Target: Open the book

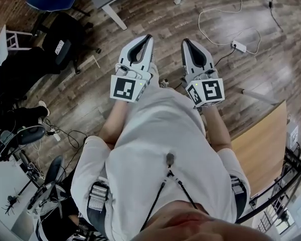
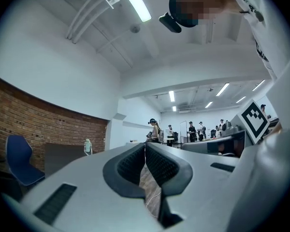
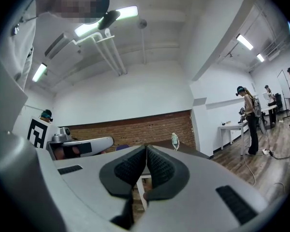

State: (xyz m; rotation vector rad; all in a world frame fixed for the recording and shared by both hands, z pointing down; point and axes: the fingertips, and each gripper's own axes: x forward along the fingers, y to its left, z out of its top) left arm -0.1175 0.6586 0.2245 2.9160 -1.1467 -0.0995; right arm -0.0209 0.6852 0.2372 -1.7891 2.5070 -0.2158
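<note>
Wood-plank floor (image 1: 155, 14) lying beneath both tools; left gripper (image 1: 149, 36) pointing level, pads meeting, gripping nothing; right gripper (image 1: 184, 41) doing likewise, pads together, empty; book showing in no view, its place unknown. Advice: finding the book first; then parting one claw's jaws before nearing the cover's free edge, the other claw steadying the spine side.
</note>
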